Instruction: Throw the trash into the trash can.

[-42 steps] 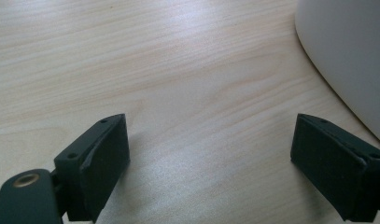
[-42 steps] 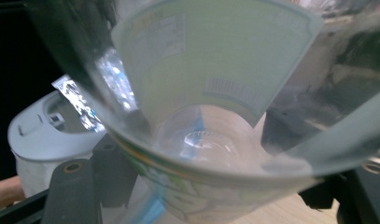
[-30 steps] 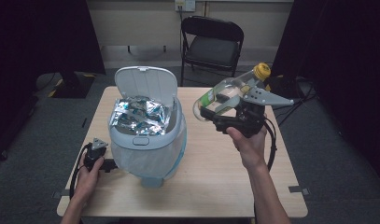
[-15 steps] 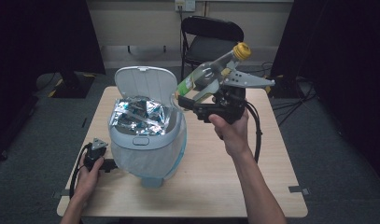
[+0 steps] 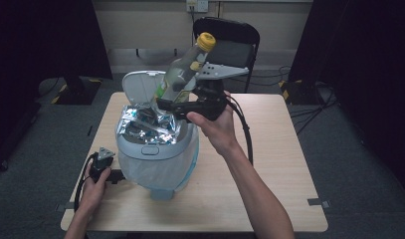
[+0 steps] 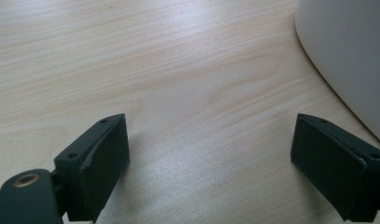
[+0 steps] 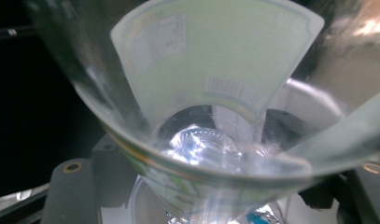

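bottle held over the open bin

your right gripper (image 5: 177, 102) is clamped on a clear plastic bottle (image 5: 182, 74), its jaws wide around the body. the bottle tilts, yellow cap (image 5: 206, 41) up and away from you, base down over the bin's mouth. it carries a pale green label (image 7: 211, 60) with blocks of small print and a barcode, too blurred to read; no brand can be made out. in the right gripper view the bottle's wall is smooth, glossy and see-through, and the label curves round it.

the bin (image 5: 157, 149) is a rounded pale grey plastic tub with a light blue tint at its side, standing on the left half of the desk (image 5: 269, 164), towards the near edge. its lid (image 5: 143, 84) stands open at the back. crinkled silver foil wrappers (image 5: 148, 124) fill the top.

your left gripper (image 6: 211, 158) rests near the desk's near left corner, just beside the bin, jaws spread wide with nothing between them over the pale wood grain.
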Tool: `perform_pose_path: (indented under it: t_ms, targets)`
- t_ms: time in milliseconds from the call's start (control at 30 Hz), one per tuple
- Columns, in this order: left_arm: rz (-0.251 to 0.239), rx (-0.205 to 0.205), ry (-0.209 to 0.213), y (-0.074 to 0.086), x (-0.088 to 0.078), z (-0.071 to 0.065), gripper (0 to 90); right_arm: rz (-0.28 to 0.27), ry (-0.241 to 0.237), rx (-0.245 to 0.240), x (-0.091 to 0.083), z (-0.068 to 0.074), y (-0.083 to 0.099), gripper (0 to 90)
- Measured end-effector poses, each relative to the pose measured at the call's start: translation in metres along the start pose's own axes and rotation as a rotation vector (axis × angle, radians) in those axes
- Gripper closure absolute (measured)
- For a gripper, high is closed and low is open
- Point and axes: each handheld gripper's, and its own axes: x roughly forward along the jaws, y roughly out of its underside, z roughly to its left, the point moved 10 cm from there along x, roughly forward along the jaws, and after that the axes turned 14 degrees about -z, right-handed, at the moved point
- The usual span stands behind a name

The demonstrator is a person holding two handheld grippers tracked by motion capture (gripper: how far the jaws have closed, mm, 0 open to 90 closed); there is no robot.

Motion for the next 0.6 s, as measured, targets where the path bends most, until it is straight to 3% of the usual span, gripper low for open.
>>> perform_pose_path:
  t_ms: [233,600]
  targets:
    - [-0.001,-0.004,0.002,0.0,0.0,0.0,11.2,0.106,0.034,-0.014,0.023,0.002,0.018,27.6]
    - [0.001,0.005,0.007,0.0,0.0,0.0,11.1,0.199,0.045,-0.018,0.038,-0.009,0.041,27.6]
